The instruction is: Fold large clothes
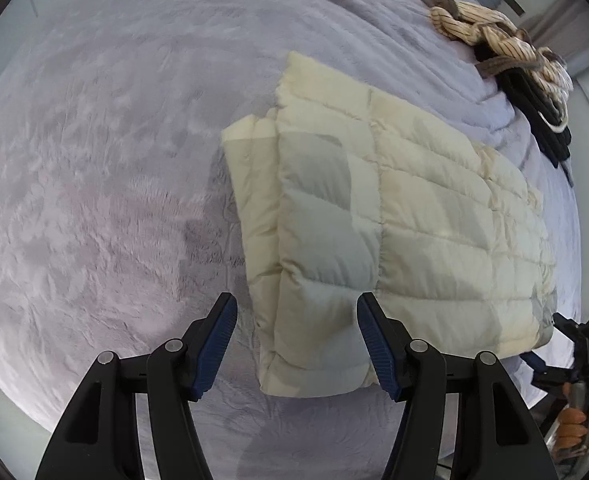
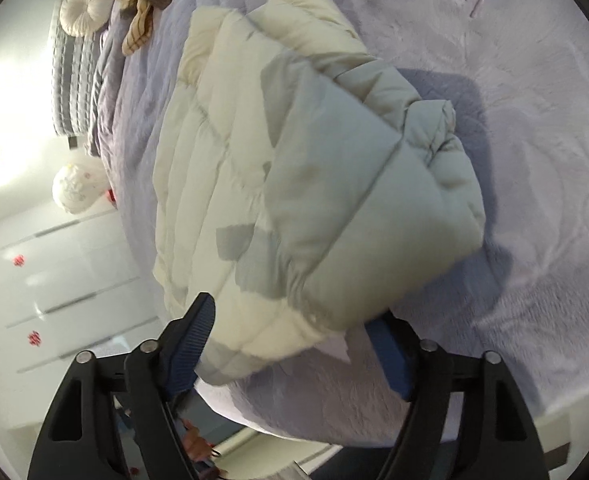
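A cream quilted puffer jacket (image 1: 406, 216) lies folded into a thick rectangle on the lilac fleece bedcover (image 1: 106, 184). My left gripper (image 1: 296, 344) is open; its blue-padded fingers stand apart just above the jacket's near corner, holding nothing. The right wrist view shows the same jacket (image 2: 294, 184) with its near folded edge bulging up. My right gripper (image 2: 294, 356) is open, its fingers either side of that near edge; the right finger is partly hidden under the fabric. The right gripper also shows in the left wrist view (image 1: 574, 356) at the jacket's far right corner.
A striped beige garment (image 1: 494, 40) and black clothes (image 1: 542, 116) are heaped at the bed's far edge. In the right wrist view a round white cushion (image 2: 86, 8) and grey striped pillows (image 2: 72, 84) lie at the head; white wardrobe doors (image 2: 54, 300) stand left of the bed.
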